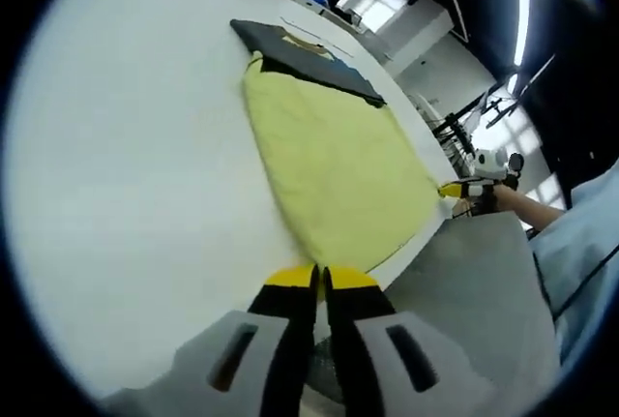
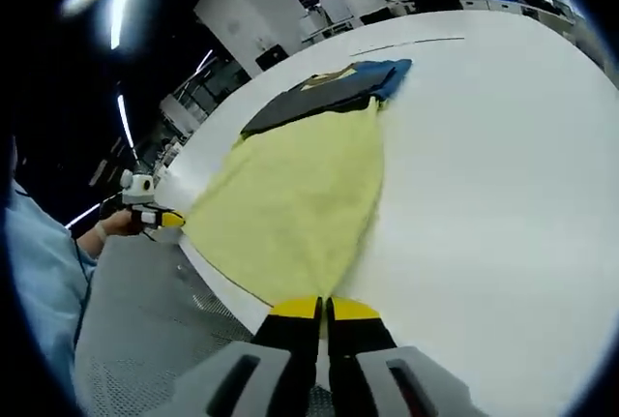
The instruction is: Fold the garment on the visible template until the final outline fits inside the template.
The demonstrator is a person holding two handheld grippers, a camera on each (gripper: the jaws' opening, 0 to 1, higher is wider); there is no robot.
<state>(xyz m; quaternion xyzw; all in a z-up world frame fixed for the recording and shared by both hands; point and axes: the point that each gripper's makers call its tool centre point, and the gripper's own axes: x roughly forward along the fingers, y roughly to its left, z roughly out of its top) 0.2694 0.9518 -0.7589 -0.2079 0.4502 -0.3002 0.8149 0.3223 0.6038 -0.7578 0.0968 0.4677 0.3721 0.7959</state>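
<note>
Garment [image 1: 338, 170], yellow, lies flat on the white worktop [image 1: 135, 194], centre frame in both views, near hem at the worktop edge. Left tongs [image 1: 318, 277] and right tongs [image 2: 324, 308] are both closed on that hem. Farther up, a dark cloth [image 1: 309, 54] overlaps its far end.

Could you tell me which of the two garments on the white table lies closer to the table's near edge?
The yellow fabric garment, spread flat up to the near edge. The dark grey garment lies beyond its far end.
</note>
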